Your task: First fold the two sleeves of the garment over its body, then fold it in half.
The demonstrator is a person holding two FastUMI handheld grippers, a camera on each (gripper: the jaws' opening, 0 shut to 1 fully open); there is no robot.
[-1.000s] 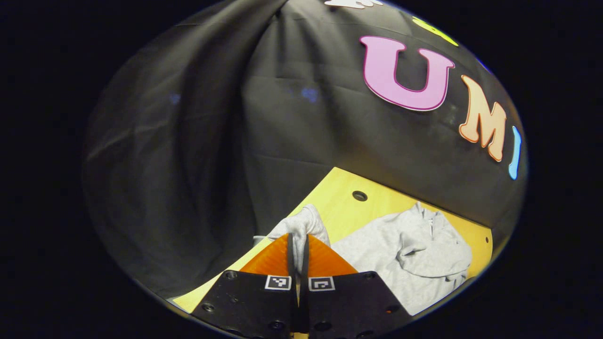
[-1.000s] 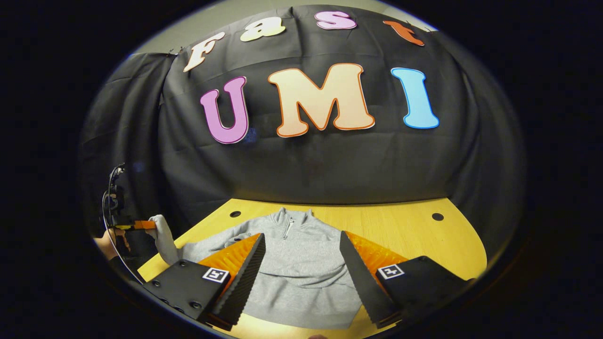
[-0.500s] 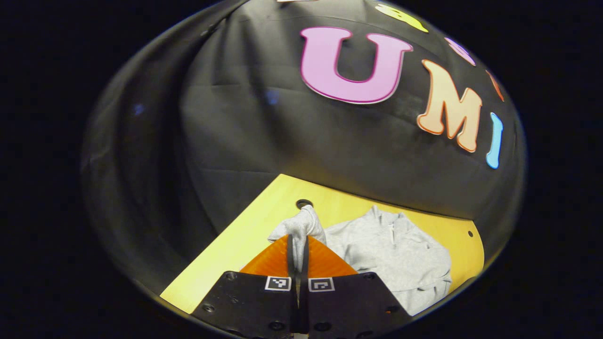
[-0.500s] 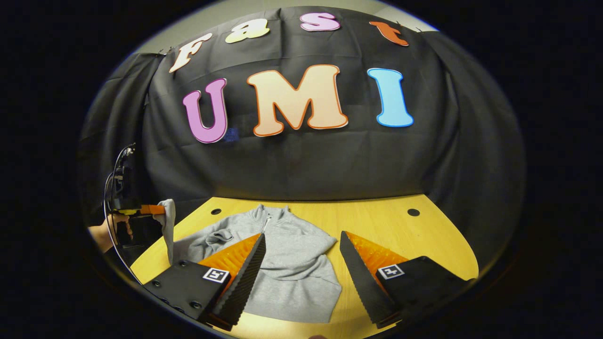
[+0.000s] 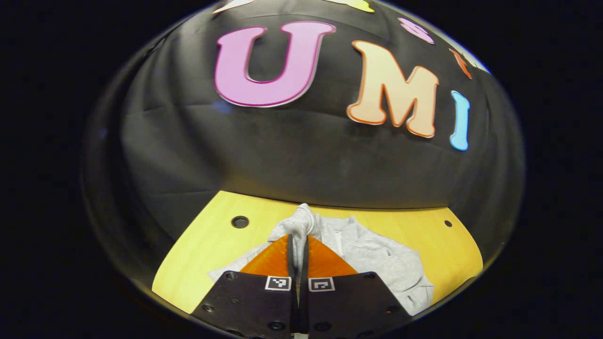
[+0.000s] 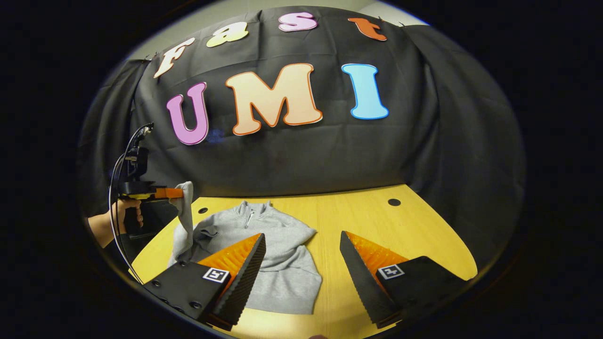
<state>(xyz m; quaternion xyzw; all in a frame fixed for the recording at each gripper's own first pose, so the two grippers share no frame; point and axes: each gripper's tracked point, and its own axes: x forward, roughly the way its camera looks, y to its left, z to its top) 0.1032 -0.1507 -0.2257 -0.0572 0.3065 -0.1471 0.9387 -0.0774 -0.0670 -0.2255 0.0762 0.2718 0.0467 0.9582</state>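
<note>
- Item 1, grey sweatshirt (image 6: 278, 254): I see it lying on the yellow wooden table (image 6: 377, 221), collar and short zip toward the booth wall at 12 o'clock, body toward 6 o'clock. I can read no brand or label on it.
- Item 2, sleeve (image 5: 301, 226): my left gripper (image 5: 297, 247) has both fingers pressed together on its cuff, which bunches above the tips. In the right gripper view the sleeve (image 6: 186, 212) hangs from that gripper (image 6: 172, 193) at 9 o'clock, raised off the table.
- Item 3, right gripper (image 6: 301, 263): fingers spread wide apart, holding nothing, above the garment's hem and the bare table.
- Item 4, markings: small square black-and-white marker tags on both grippers; not readable as text.
- Item 5, hidden: my left gripper body covers the garment's near part in the left gripper view; the other sleeve I cannot make out clearly.
- Item 6, a hand (image 6: 125, 214) grips the left gripper's handle, with a black cable (image 6: 115, 197) looping beside it.
- Item 7, 2 round holes (image 6: 394, 202) in the table near the wall.
</note>
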